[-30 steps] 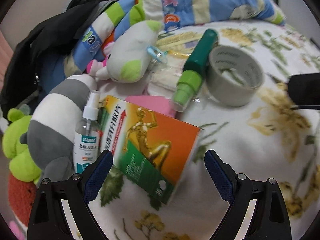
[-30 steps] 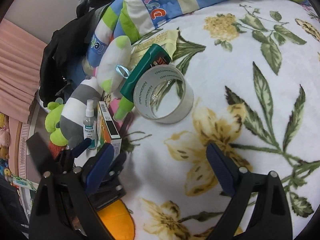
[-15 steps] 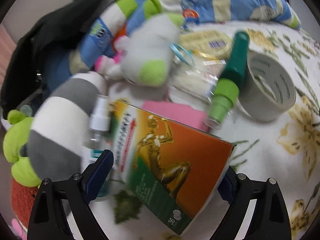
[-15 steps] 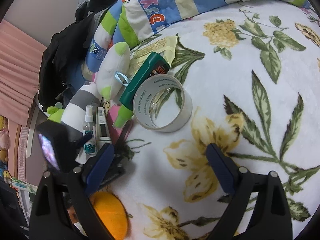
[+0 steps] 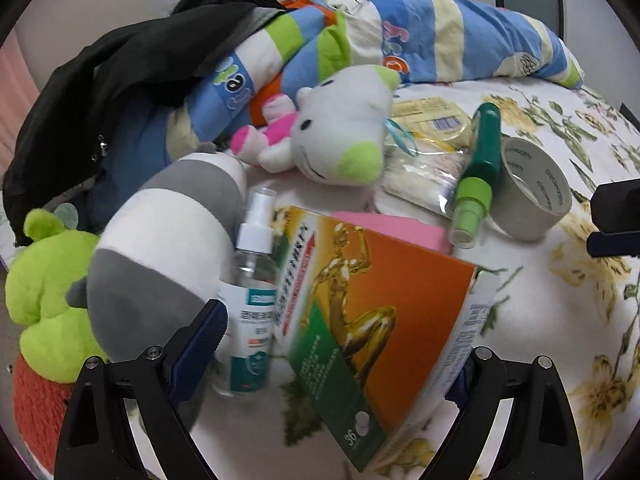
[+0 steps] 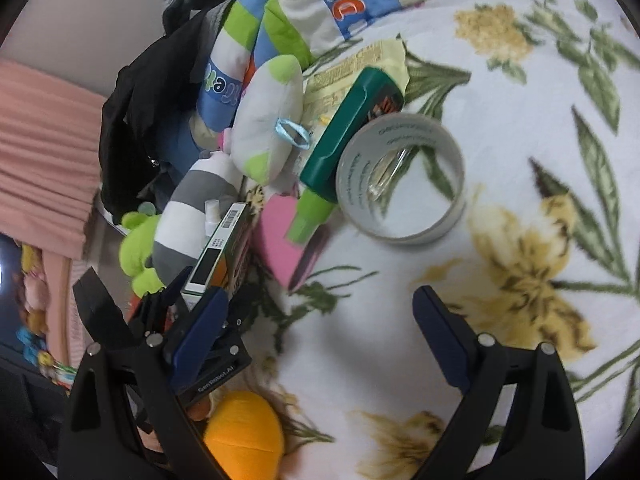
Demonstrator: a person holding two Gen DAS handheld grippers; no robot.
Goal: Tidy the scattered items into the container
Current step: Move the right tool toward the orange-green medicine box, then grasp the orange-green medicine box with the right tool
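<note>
An orange and green medicine box [image 5: 372,316] lies on the floral blanket, between the open fingers of my left gripper [image 5: 336,352]; its right edge hides the right fingertip. A clear spray bottle [image 5: 250,300] lies by the left finger. A green bottle [image 5: 478,176], a tape roll [image 5: 528,196] and a pink pad [image 5: 392,226] lie beyond. In the right wrist view my right gripper [image 6: 320,328] is open and empty above the blanket, short of the tape roll [image 6: 400,180], the green bottle [image 6: 340,148] and the pink pad [image 6: 280,240]. The box [image 6: 218,250] stands on edge at its left.
Plush toys crowd the left: a grey-striped one [image 5: 160,248], a white and green one [image 5: 344,136], a lime one [image 5: 44,292]. A striped pillow [image 5: 400,36] and black clothing [image 5: 120,64] lie behind. An orange ball [image 6: 244,436] sits near the left gripper's body. No container shows.
My left gripper has moved forward so the medicine box now sits between its fingers. My right gripper has moved closer to the tape roll.
</note>
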